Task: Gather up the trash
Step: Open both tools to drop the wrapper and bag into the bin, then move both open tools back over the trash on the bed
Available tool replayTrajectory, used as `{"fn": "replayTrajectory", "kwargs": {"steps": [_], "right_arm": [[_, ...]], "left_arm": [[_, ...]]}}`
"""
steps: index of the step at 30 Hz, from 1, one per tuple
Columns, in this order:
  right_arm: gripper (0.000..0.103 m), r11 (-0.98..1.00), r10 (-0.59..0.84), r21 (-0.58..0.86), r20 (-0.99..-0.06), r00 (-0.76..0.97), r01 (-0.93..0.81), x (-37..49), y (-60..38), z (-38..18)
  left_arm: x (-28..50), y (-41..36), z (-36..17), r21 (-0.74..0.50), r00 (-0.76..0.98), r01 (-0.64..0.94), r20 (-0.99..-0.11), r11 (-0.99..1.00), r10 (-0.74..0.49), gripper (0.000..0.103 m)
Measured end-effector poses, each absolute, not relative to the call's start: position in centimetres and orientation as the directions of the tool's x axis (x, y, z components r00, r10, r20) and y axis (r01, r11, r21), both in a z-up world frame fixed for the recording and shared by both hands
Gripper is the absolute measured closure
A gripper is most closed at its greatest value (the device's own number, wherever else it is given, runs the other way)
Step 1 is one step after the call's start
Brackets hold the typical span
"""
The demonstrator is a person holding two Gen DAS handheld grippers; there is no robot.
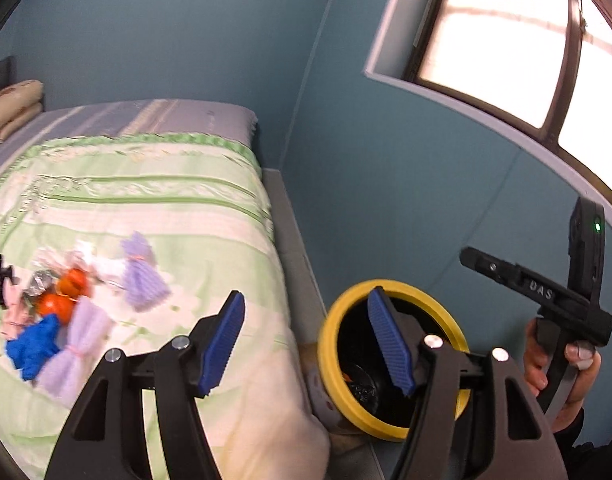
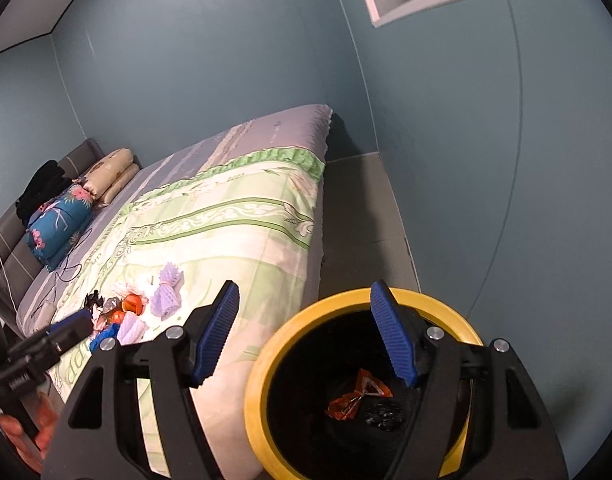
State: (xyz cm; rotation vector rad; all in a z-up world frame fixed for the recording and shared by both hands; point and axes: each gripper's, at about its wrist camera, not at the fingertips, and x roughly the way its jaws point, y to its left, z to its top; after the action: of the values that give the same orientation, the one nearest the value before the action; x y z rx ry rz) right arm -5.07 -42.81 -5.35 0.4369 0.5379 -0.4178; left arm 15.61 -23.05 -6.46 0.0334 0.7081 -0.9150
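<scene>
A black bin with a yellow rim (image 1: 329, 344) stands on the floor against the side of the bed. In the right wrist view an orange wrapper (image 2: 358, 398) and a dark crumpled piece (image 2: 384, 416) lie at the bottom of the bin (image 2: 258, 392). A pile of trash (image 1: 66, 304) lies on the green quilt: orange wrappers, purple and blue foam nets, silver foil and white paper. The right wrist view shows this pile (image 2: 130, 312) too. My left gripper (image 1: 306, 294) is open and holds nothing, above the bed edge and the bin. My right gripper (image 2: 305, 285) is open and holds nothing, over the bin's mouth.
The bed (image 2: 242, 216) fills the left side, with pillows (image 2: 110, 176) and dark clothes at its head. A narrow strip of floor (image 2: 362, 220) runs between the bed and the blue wall. A window (image 1: 506, 40) is set high on the right. A hand (image 1: 562, 364) grips the right gripper's handle.
</scene>
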Motion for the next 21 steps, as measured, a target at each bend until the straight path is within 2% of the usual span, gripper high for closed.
{"fn": "replayTrajectory", "kwargs": {"steps": [13,15,21], "right_arm": [[0.035,0.928,-0.17,0.199,-0.523,0.835,0.314,1.3,-35.2,-2.1],[0.035,0.94,-0.151,0.184,-0.527,0.836,0.286,2.6,-33.9,-2.0],[0.034,0.967,-0.099,0.147,-0.537,0.837,0.209,7.3,-29.7,-2.1]], "left_arm": [[17.6,-13.5,-1.5,-0.197,0.599,0.619,-0.507,0.76,-0.62,0.042],[18.3,-11.6,-1.2,-0.191,0.628,0.59,-0.502,0.785,-0.595,0.036],[20.2,-6.8,-1.0,-0.159,0.69,0.523,-0.498,0.837,-0.526,0.031]]}}
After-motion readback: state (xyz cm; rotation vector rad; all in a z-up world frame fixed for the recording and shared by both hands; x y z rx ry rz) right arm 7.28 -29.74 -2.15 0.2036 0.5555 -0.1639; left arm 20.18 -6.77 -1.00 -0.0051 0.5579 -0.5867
